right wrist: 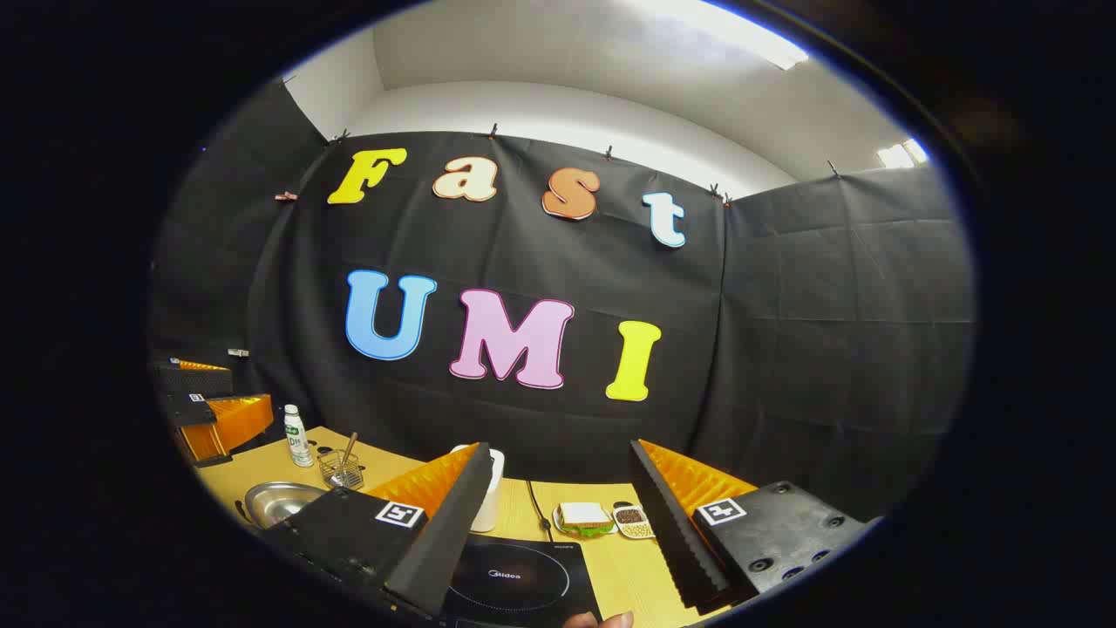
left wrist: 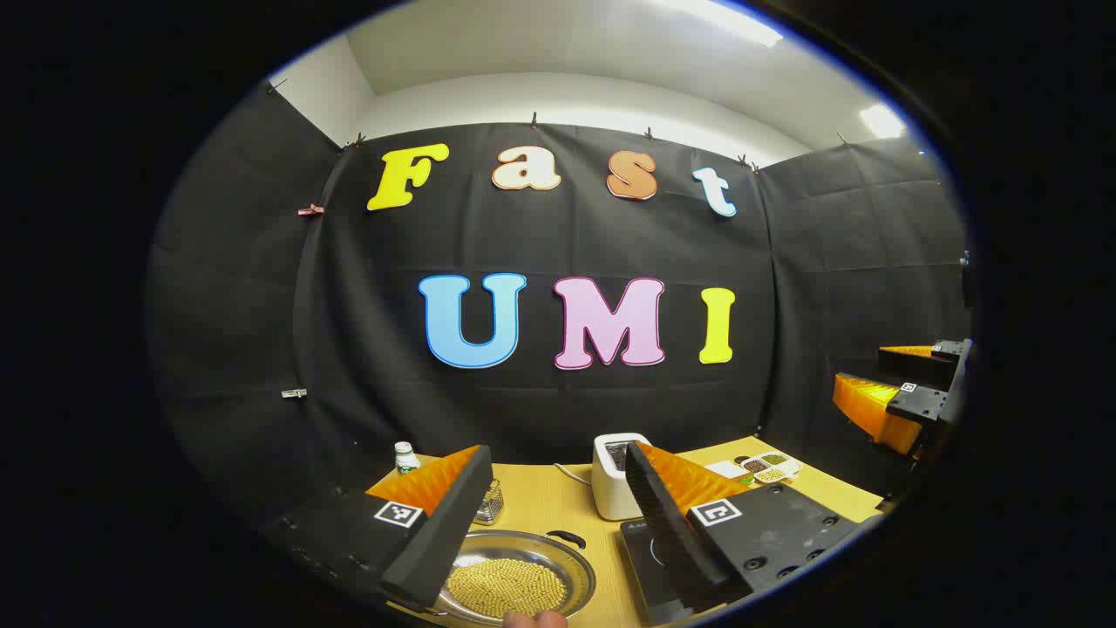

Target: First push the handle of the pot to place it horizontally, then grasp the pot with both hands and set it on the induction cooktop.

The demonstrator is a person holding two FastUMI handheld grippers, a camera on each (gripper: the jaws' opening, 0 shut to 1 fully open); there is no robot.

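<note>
The pot (left wrist: 514, 576) is a shallow metal pan holding yellow beans, low in the left gripper view, with its dark handle (left wrist: 567, 539) at the far right of the rim. My left gripper (left wrist: 556, 449) is open above it, fingers wide apart and touching nothing. The black induction cooktop (left wrist: 649, 558) lies just right of the pot. In the right gripper view, my right gripper (right wrist: 558, 447) is open over the cooktop (right wrist: 514, 580), and the pot (right wrist: 279, 501) sits to the left. The left gripper (right wrist: 248, 388) hangs at the far left there; the right gripper (left wrist: 859, 366) at the far right here.
On the wooden table (left wrist: 540, 501) stand a white appliance (left wrist: 615, 488), a small bottle (left wrist: 404, 458) and a wire basket (left wrist: 491, 504). Small dishes of food (left wrist: 767, 471) sit at the back right, beside a sandwich plate (right wrist: 586, 519). A fingertip (right wrist: 602, 621) shows at the bottom edge.
</note>
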